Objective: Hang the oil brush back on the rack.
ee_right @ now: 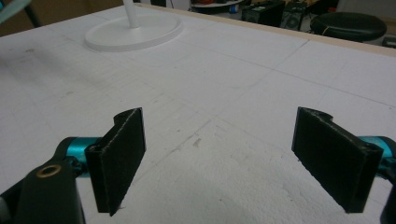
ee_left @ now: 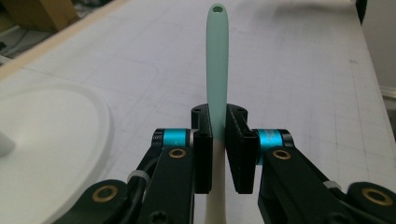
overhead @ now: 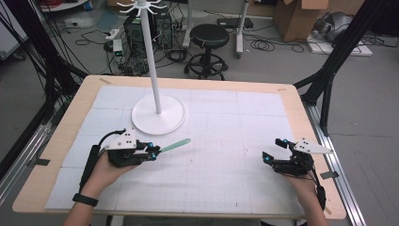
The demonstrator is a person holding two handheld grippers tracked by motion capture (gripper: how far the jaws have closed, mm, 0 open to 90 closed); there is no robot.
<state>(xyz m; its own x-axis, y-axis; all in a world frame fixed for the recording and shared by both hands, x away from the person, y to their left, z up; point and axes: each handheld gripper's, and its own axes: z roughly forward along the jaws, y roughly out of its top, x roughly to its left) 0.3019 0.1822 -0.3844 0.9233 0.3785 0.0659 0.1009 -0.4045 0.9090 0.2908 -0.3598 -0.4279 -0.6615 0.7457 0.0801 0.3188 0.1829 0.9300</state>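
left tongs clamp green handle; right tongs agape, well apart.

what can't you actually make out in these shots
- Utensil: its working end is cut off by the bottom edge of the left gripper view, behind the left gripper; small and thin in the high view.
- White stand: its top hooks are partly cut by the high view's upper edge.
- Right gripper: jaws wide apart, body out of frame below.

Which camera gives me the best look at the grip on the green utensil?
The left gripper view: the left gripper is shut on the green utensil. The high view shows it small, pointing toward the right gripper; the right gripper view catches a blurred corner.
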